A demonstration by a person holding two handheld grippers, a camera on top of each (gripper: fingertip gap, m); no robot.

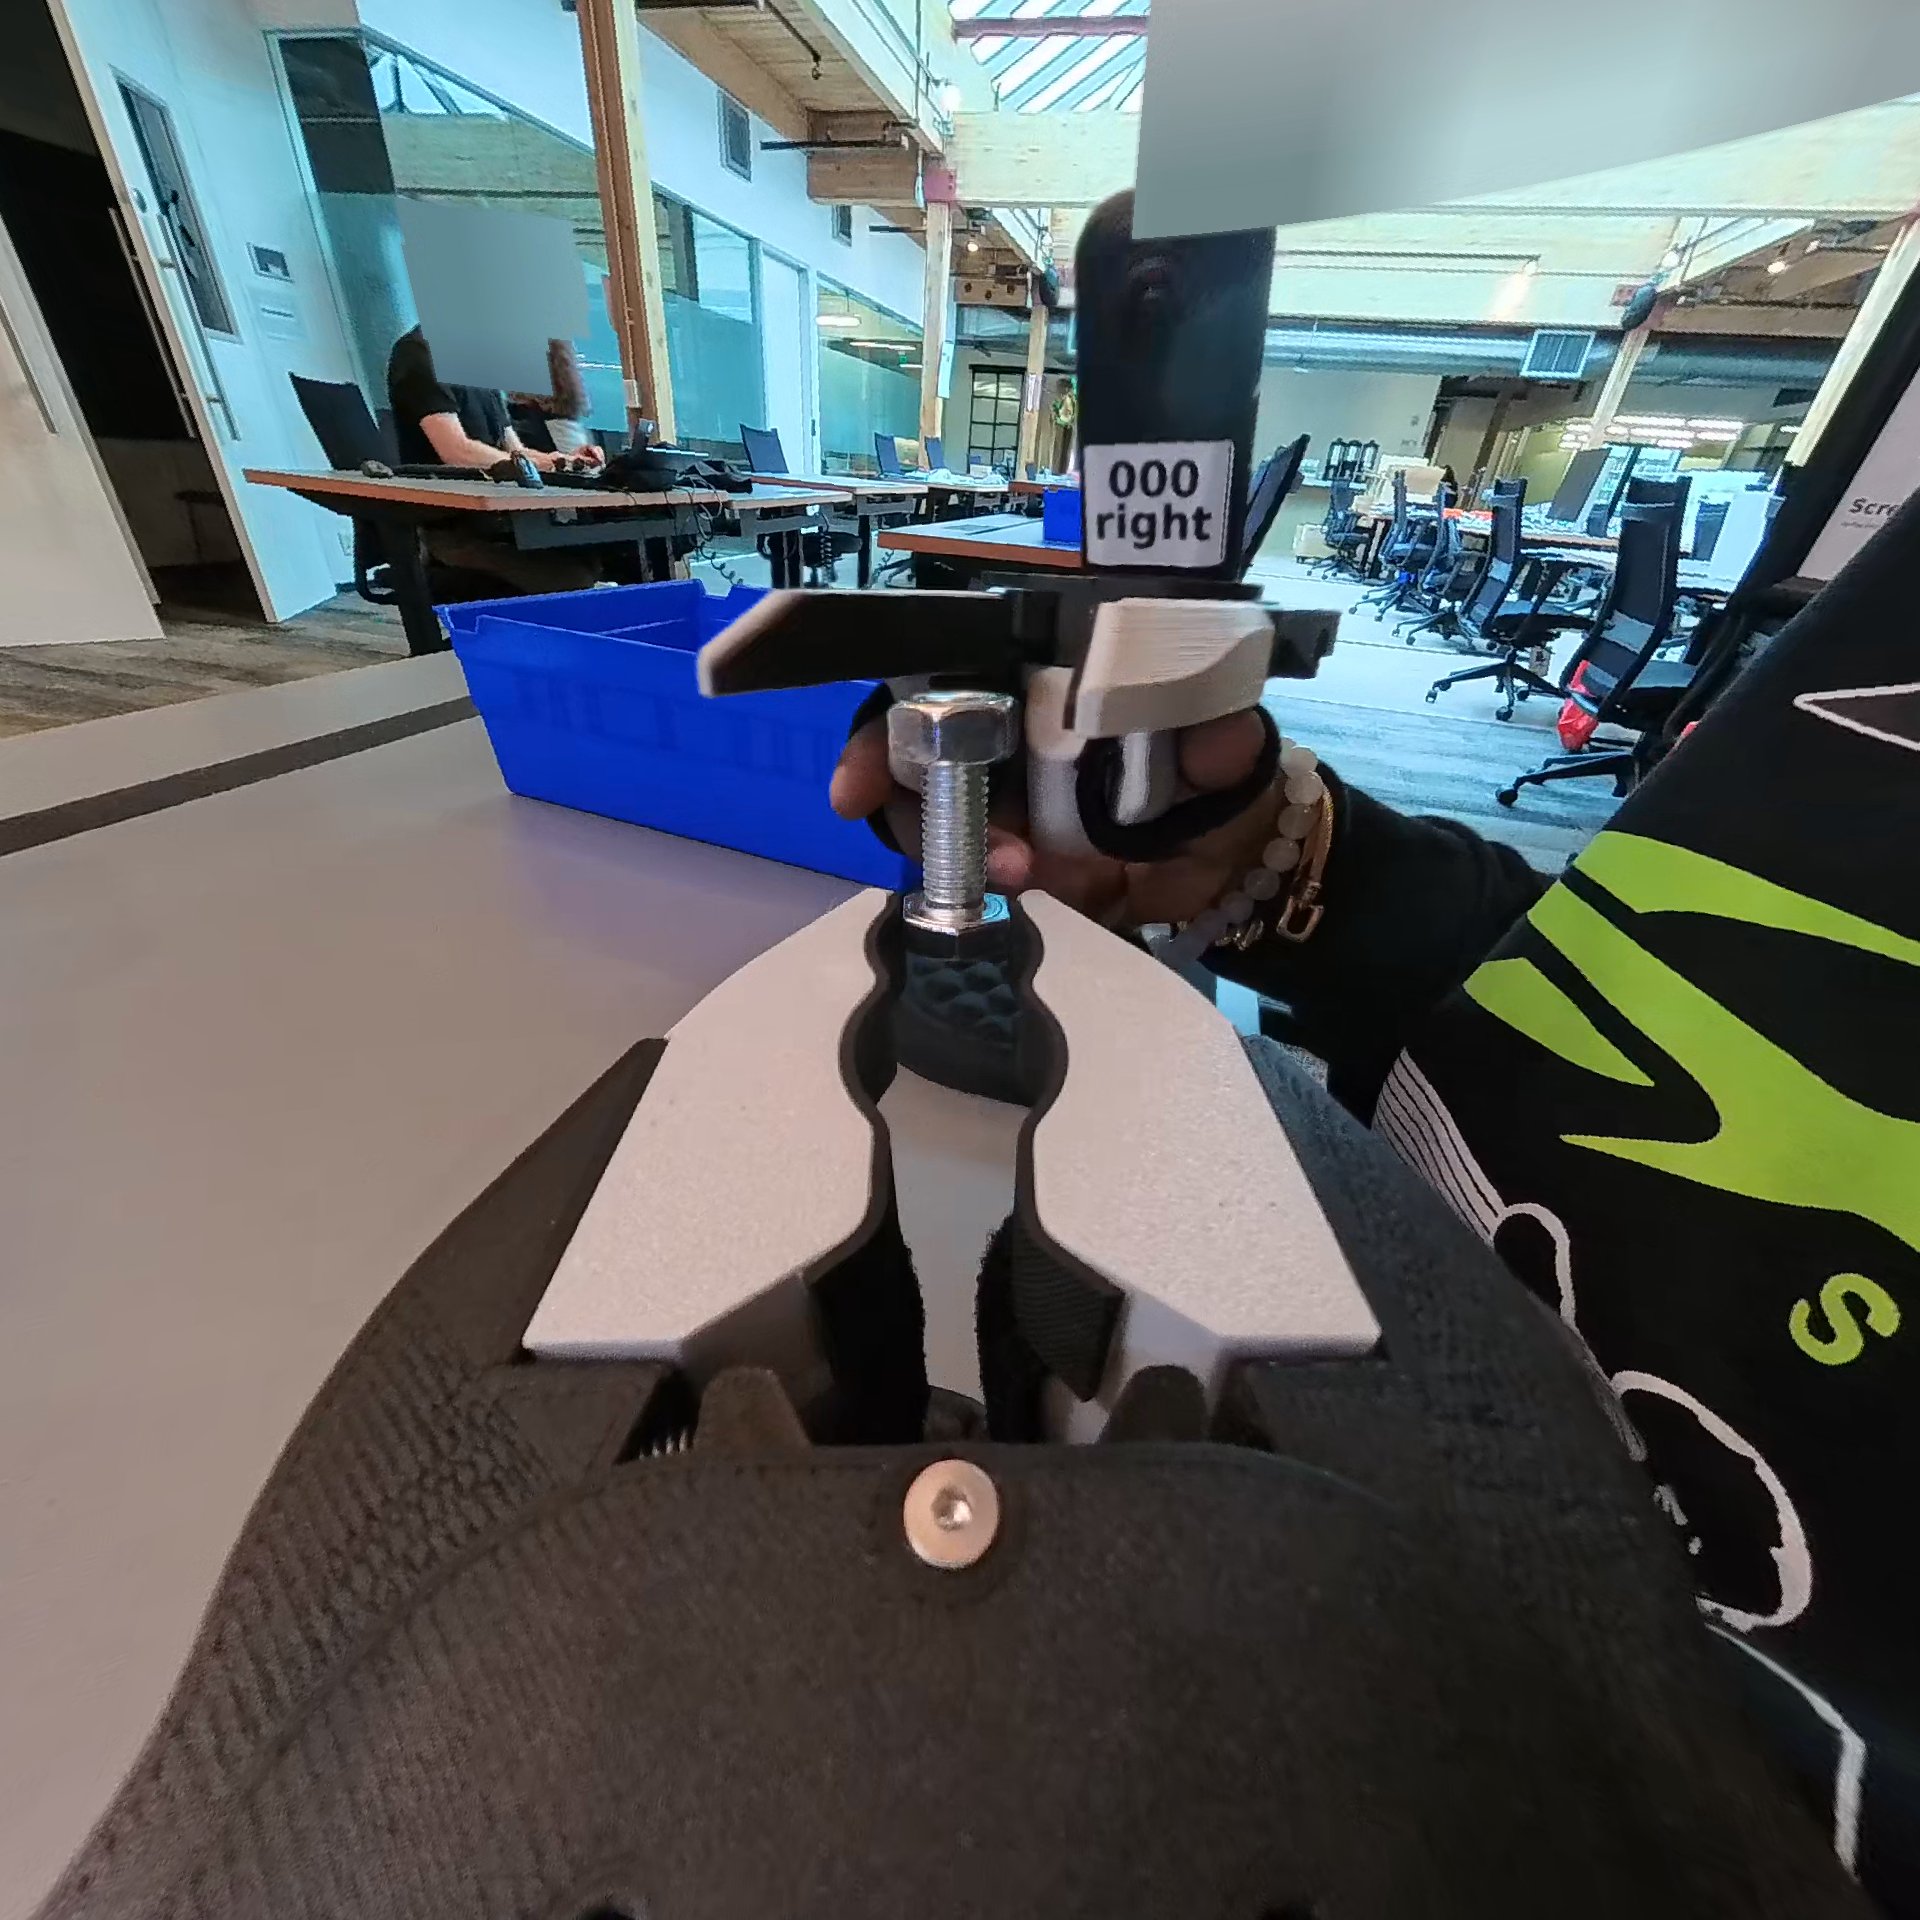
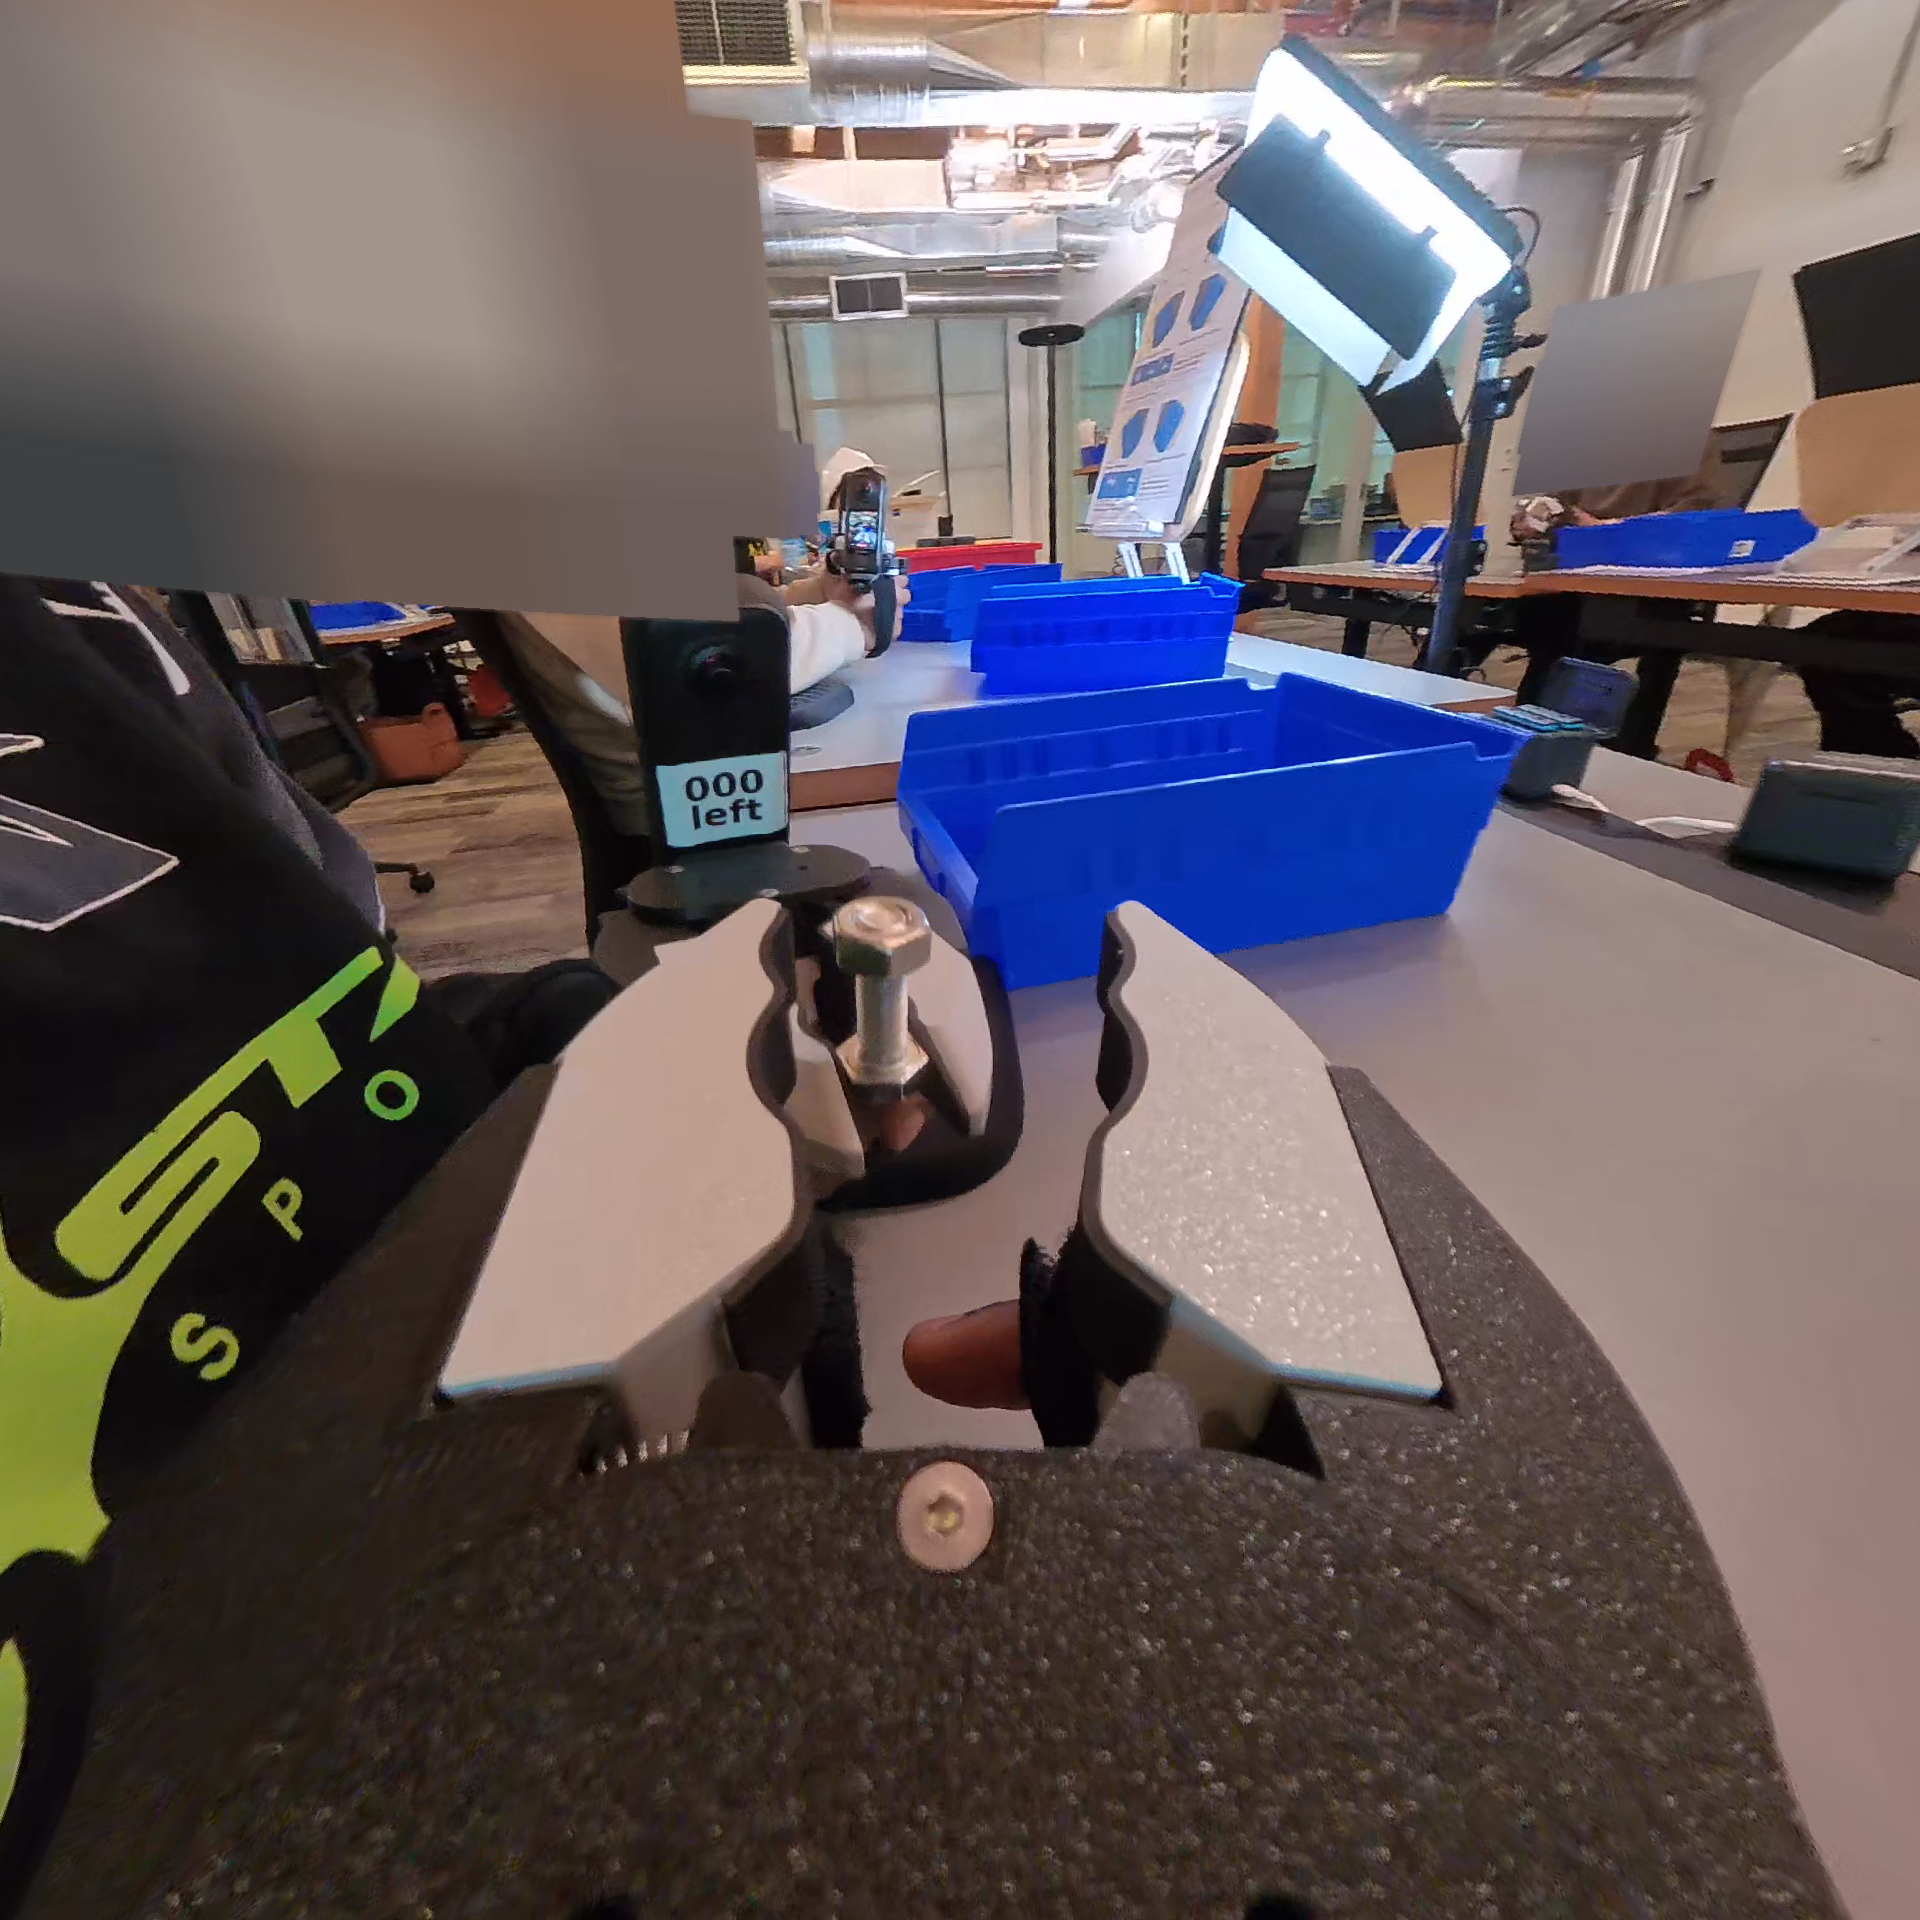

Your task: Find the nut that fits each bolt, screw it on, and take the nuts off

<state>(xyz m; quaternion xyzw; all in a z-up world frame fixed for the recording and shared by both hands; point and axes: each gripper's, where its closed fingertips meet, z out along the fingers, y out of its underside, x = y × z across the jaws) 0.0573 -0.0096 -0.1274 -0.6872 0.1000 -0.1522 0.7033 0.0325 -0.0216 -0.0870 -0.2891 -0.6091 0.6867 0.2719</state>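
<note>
Left wrist view: grey table (image 1: 312, 987); blue bin (image 1: 644, 707); open office behind.

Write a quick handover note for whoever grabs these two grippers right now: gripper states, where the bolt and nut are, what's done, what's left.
Left gripper: shut on the nut, bolt standing upright out of it, head on top.
Right gripper: open, its fingers either side of the bolt, not touching it.
Blue bin: behind on the grey table; contents not visible.
Done: nut is threaded onto the bolt's lower end.
Left: probably close the right gripper on the bolt and turn; whether other pairs remain cannot be told.
</note>
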